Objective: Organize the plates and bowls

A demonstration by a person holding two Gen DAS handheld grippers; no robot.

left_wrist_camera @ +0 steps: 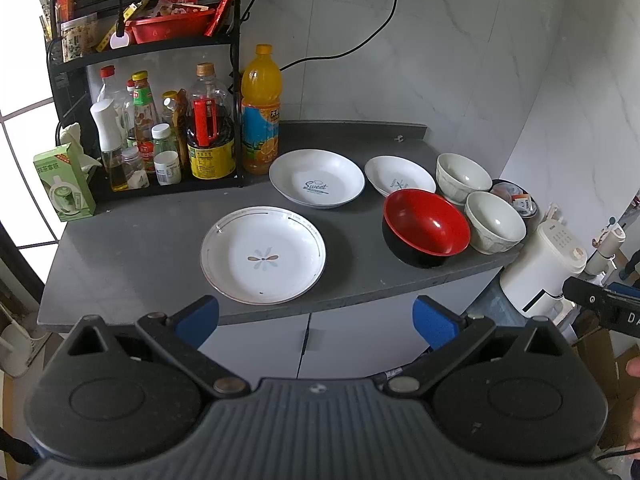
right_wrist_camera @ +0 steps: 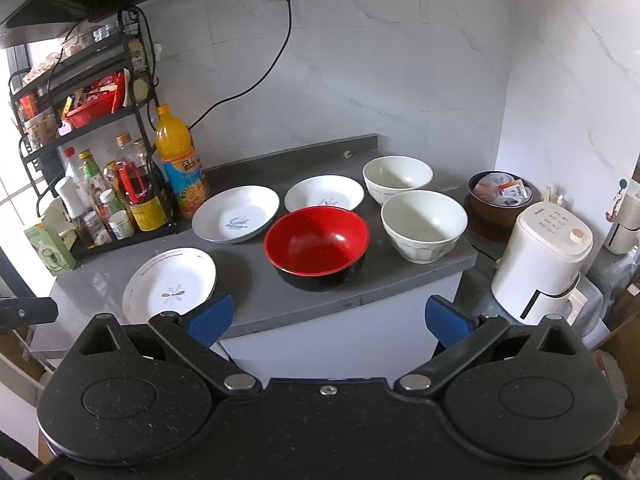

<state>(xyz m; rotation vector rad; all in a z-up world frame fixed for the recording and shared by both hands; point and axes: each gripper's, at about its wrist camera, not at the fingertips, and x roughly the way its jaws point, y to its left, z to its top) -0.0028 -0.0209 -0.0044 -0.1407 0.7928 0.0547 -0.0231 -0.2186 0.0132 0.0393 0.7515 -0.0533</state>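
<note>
Both sets of tongs hanging back off the near edge of the grey bench (left_wrist_camera: 132, 240), nothing gripped. Left tongs (left_wrist_camera: 316, 316) spread wide and released, lined up with the flower-print plate (left_wrist_camera: 263, 255) at twelve o'clock, probably the first pick, being nearest the edge. Right tongs (right_wrist_camera: 328, 318) likewise gaping and empty, squared on the red-and-black bowl (right_wrist_camera: 316, 242) dead ahead.

Nothing stacked yet: all six pieces lying apart. Seen from the left wrist: "Sweet" plate (left_wrist_camera: 317, 178) at twelve beyond the flower plate, smaller white plate (left_wrist_camera: 400, 176) at one, two cream bowls (left_wrist_camera: 463, 176) (left_wrist_camera: 495, 222) out at two, close together. Plates grouped left, bowls right, so like-on-like stacking looks the likely plan. Orange juice bottle (left_wrist_camera: 261, 112) and condiment rack (left_wrist_camera: 160, 80) crowding ten to eleven, little spare room there.
</note>
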